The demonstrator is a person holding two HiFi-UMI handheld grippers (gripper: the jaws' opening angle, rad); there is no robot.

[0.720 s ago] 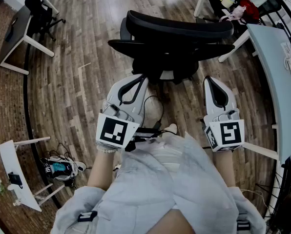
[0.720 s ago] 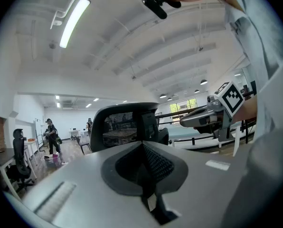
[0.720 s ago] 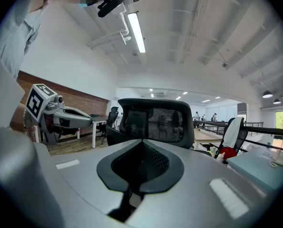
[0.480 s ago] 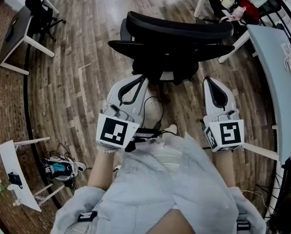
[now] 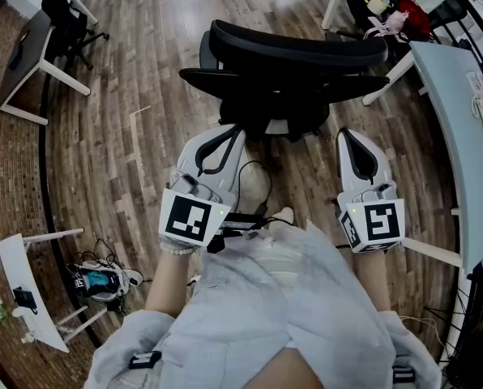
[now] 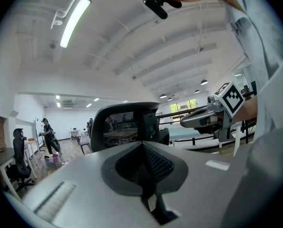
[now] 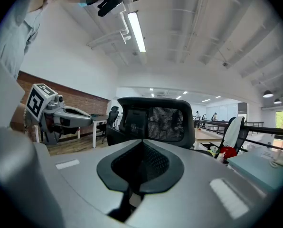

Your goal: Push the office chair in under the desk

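We are recording the black mesh-backed office chair (image 5: 294,71) standing on the brown wood-plank floor (image 5: 136,144) in the upper centre of the head view. Its curved backrest is facing the person and its seat is lying beyond, towards the top of the frame. The chair is standing in the open, well apart from the pale blue-grey desk with white legs (image 5: 460,128) that is running down the right edge of the frame. No part of the chair is sitting under that desktop.

We are finding the left gripper (image 5: 234,128), white-shelled with a black-and-white marker cube (image 5: 194,217) at its rear, at centre left of the frame. Its tip is pointing up the frame towards the lower part of the chair. In the left gripper view its two jaws are lying pressed together with nothing between them, and the mesh backrest is standing beyond the tip, apart from it.

We are finding the right gripper (image 5: 348,133) at centre right of the head view, lying alongside the left one and pointing the same way. Its jaws are likewise lying flat against each other, pinching nothing, and the right gripper view is showing the backrest straight ahead, apart from the tip.

The person's pale grey garment (image 5: 290,298) is filling the lower centre of the head view, between and below both grippers
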